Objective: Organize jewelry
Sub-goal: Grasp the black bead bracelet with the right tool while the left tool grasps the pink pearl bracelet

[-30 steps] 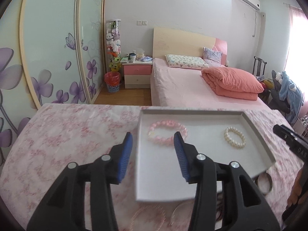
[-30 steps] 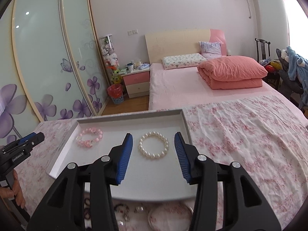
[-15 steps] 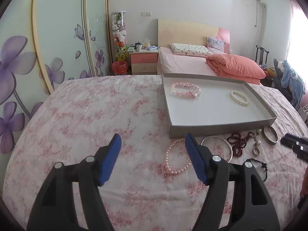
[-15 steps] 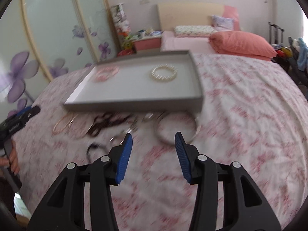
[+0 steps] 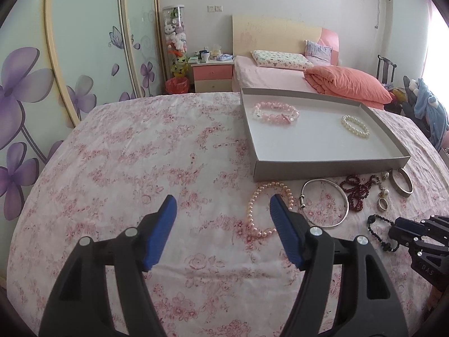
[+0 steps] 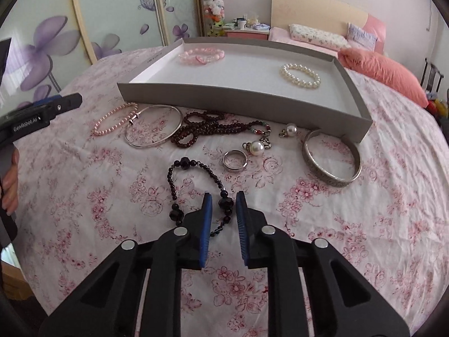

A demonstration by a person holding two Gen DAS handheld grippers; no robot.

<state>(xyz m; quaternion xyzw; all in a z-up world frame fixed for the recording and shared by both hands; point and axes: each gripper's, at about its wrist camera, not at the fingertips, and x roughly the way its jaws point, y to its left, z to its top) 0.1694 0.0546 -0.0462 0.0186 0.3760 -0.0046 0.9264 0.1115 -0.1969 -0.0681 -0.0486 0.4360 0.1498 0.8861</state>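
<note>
A grey tray (image 6: 252, 98) on the floral cloth holds a pink bead bracelet (image 6: 202, 55) and a white pearl bracelet (image 6: 300, 75). In front of it lie loose pieces. My right gripper (image 6: 223, 205) is low over a black bead bracelet (image 6: 196, 185), its jaws narrowed around the bracelet's near beads with a gap still showing. My left gripper (image 5: 223, 207) is open and empty, just left of a pink pearl strand (image 5: 261, 210). The tray also shows in the left wrist view (image 5: 322, 165).
Loose on the cloth: a thin silver bangle (image 6: 154, 126), dark red beads (image 6: 207, 129), a silver ring (image 6: 235, 161), two pearl pendants (image 6: 256, 147), a wide silver bangle (image 6: 332, 158). A bed and sliding wardrobe doors stand behind.
Both grippers have pulled back from over the tray toward the near cloth. The right gripper has dropped to the black bead bracelet and its jaws have narrowed. The left jaws have widened.
</note>
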